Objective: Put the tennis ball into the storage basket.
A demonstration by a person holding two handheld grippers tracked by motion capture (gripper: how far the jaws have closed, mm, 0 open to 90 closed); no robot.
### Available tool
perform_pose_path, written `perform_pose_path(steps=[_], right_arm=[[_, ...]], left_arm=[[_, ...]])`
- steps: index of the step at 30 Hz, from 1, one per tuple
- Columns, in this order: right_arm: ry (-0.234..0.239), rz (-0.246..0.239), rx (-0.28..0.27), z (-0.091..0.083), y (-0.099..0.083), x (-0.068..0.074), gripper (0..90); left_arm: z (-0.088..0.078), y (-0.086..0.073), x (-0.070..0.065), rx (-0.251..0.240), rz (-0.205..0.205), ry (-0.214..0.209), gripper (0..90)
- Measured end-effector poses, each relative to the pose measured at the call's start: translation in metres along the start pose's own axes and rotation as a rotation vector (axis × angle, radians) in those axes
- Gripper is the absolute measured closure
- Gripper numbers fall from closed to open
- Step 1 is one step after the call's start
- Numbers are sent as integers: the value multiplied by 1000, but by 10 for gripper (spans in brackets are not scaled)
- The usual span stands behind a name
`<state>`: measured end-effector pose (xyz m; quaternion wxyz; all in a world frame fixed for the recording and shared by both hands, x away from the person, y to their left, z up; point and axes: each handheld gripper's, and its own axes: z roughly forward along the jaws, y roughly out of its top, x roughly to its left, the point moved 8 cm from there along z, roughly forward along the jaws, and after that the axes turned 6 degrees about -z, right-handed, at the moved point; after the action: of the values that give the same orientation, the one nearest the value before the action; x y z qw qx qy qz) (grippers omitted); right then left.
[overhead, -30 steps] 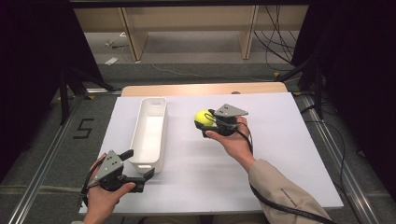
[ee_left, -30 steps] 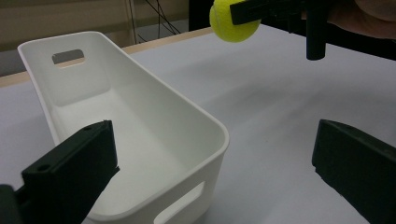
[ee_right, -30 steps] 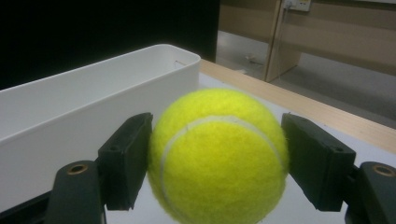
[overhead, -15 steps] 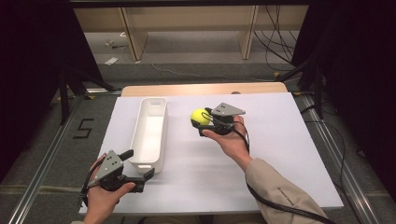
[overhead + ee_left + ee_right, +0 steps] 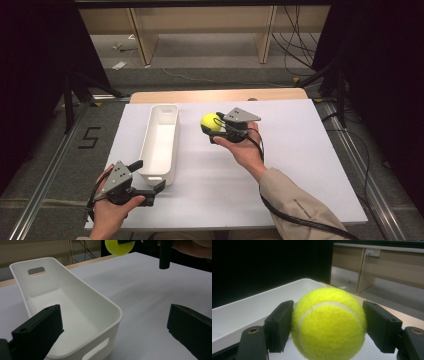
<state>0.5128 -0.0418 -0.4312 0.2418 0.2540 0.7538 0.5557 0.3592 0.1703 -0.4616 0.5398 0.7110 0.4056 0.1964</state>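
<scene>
Holding a tennis ball (image 5: 328,323) above the surface (image 5: 300,150), just right of the white bin (image 5: 160,142), the right gripper (image 5: 216,127) has its fingers clamped across its middle; light, springy, fuzzy, likely grips well; left gripper (image 5: 150,180) fingers apart.

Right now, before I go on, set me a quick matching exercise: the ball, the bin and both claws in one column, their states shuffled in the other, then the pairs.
Things:
1. tennis ball
2. white bin
3. left claw
4. right claw

States:
A. open, jaws on either side of the bin's near end
B. empty, lying lengthways on the white table
C. yellow, held above the table
D. shut on the ball

Pairs: 1-C, 2-B, 3-A, 4-D
</scene>
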Motion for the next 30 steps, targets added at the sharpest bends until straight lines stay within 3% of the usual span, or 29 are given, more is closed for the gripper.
perform_pose_path(steps=[15, 30], right_arm=[[10, -3, -33, 5, 10, 8, 281], [30, -10, -29, 13, 11, 17, 281]], left_arm=[[0, 0, 0, 1, 1, 1, 0], [0, 0, 0, 0, 0, 0, 0]])
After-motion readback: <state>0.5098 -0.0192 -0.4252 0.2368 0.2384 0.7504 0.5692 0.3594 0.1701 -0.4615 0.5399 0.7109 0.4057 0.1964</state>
